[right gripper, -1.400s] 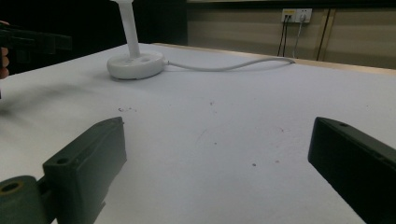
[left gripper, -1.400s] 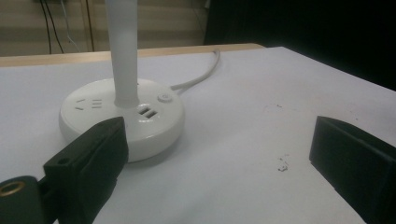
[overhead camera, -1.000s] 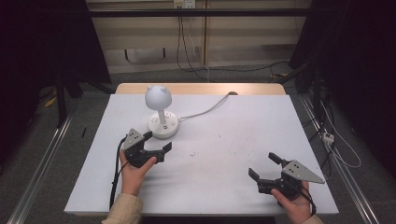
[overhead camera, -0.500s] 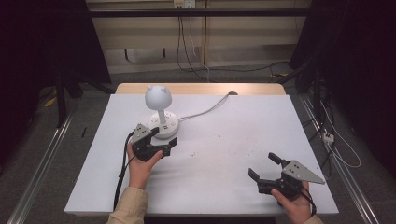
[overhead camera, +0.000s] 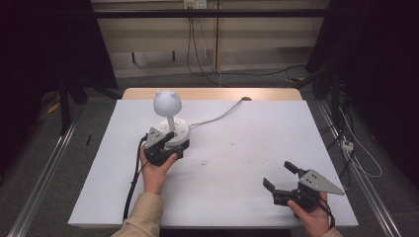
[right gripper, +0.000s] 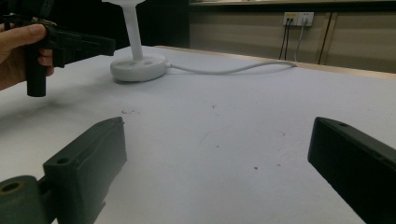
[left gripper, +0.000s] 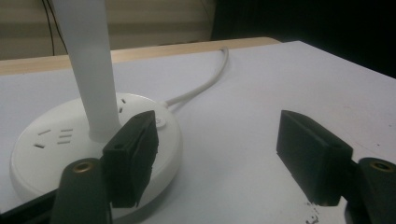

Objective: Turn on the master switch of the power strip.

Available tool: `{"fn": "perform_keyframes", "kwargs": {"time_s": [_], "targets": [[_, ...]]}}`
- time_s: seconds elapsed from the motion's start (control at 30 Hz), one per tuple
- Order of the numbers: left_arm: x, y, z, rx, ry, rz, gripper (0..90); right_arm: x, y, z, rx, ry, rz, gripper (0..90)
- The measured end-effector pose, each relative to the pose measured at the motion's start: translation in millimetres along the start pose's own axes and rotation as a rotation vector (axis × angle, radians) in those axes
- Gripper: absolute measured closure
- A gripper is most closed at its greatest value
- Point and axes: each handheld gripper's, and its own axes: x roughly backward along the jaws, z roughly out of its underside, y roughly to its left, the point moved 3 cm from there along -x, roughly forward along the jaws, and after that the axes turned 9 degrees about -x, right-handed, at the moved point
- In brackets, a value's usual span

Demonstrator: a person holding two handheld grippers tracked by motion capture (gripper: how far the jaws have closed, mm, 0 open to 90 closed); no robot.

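Now your left tool (overhead camera: 170,143), jaws wide and empty, sits at the lamp base (left gripper: 51,144) at the worktop's (overhead camera: 247,148) ten o'clock, seemingly reaching for its button. Next, ease forward precisely. Your right tool (overhead camera: 284,180) rests open, empty, at five o'clock.

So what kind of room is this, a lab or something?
Probably a lab or recording room: one white table walled by dark curtains, loose cables running to a wall socket, and hand-held grippers beside a white lamp.

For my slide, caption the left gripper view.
Open left tongs reach the white lamp's round base, one jaw over its rim.
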Motion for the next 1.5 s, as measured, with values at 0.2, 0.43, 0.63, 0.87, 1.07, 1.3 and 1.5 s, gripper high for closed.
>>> {"fn": "perform_keyframes", "kwargs": {"time_s": [0.2,0.43,0.63,0.87,1.07,1.3,1.5], "targets": [[-9.1,0.2,-2.6,-0.01,0.015,-0.014,42.2,0.1,-0.6,-0.1,-0.002,0.0,0.005,4.0],[-15.7,5.1,-3.8,0.003,0.046,-0.035,53.2,0.0,-0.4,-0.2,0.0,0.0,0.001,4.0],[-18.1,11.5,-5.1,0.011,0.057,-0.068,60.9,0.6,-0.4,-1.1,0.006,-0.003,0.0,4.0],[-25.1,17.4,-2.2,0.014,0.087,-0.093,70.2,1.3,0.0,-2.1,0.013,-0.004,-0.001,4.0],[-29.9,18.6,-4.8,-0.016,0.105,-0.103,75.4,1.8,-1.5,-2.3,0.005,-0.007,-0.002,4.0],[-33.8,20.3,-3.5,-0.015,0.123,-0.112,85.2,1.6,-0.7,-2.3,0.006,-0.007,-0.005,4.0],[-36.5,20.8,-2.4,-0.022,0.13,-0.123,86.4,1.3,-1.9,-2.4,0.003,-0.009,-0.002,4.0]]}}
